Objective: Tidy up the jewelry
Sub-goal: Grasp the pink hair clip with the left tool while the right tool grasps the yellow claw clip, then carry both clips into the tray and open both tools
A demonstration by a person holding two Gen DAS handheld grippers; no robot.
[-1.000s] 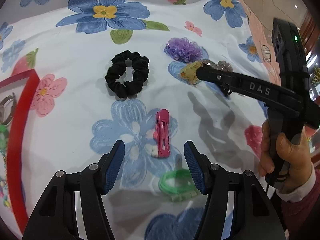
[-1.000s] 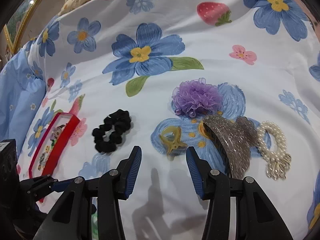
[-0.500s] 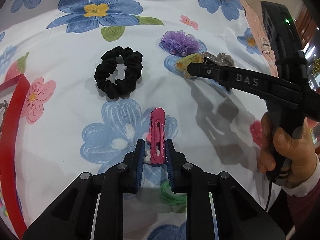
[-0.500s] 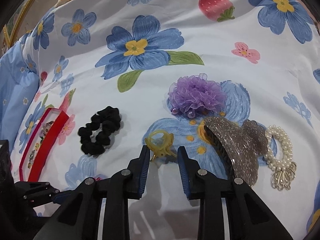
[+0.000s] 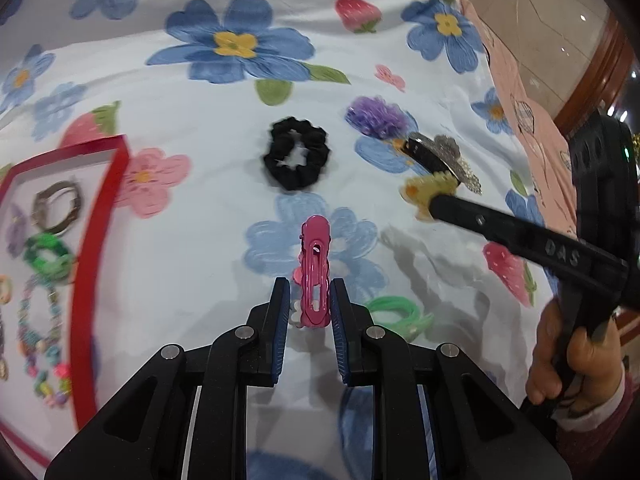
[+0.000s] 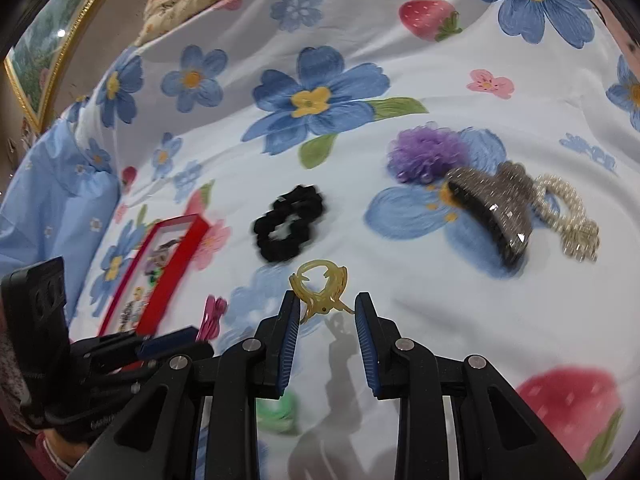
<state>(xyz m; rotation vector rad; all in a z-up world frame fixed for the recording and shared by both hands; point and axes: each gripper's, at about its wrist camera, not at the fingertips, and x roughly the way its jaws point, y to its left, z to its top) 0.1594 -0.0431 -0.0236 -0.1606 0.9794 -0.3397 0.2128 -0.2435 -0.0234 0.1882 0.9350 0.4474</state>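
My left gripper (image 5: 309, 303) is shut on a pink hair clip (image 5: 315, 272) and holds it above the flowered cloth. My right gripper (image 6: 327, 309) is shut on a small yellow claw clip (image 6: 321, 289), also lifted; that clip shows in the left wrist view (image 5: 428, 194) at the right gripper's tip. A red-rimmed tray (image 5: 86, 240) with several bracelets and rings lies at the left; it also shows in the right wrist view (image 6: 176, 268).
On the cloth lie a black scrunchie (image 5: 297, 158), a purple flower tie (image 5: 376, 117), a glittery grey claw clip (image 6: 492, 210), a pearl bracelet (image 6: 568, 216) and a green hair tie (image 5: 400, 314). A blue cloth (image 6: 52, 200) lies far left.
Both grippers closed on their clips and lifted them off the cloth. The left one swung toward the tray, which now shows more fully.
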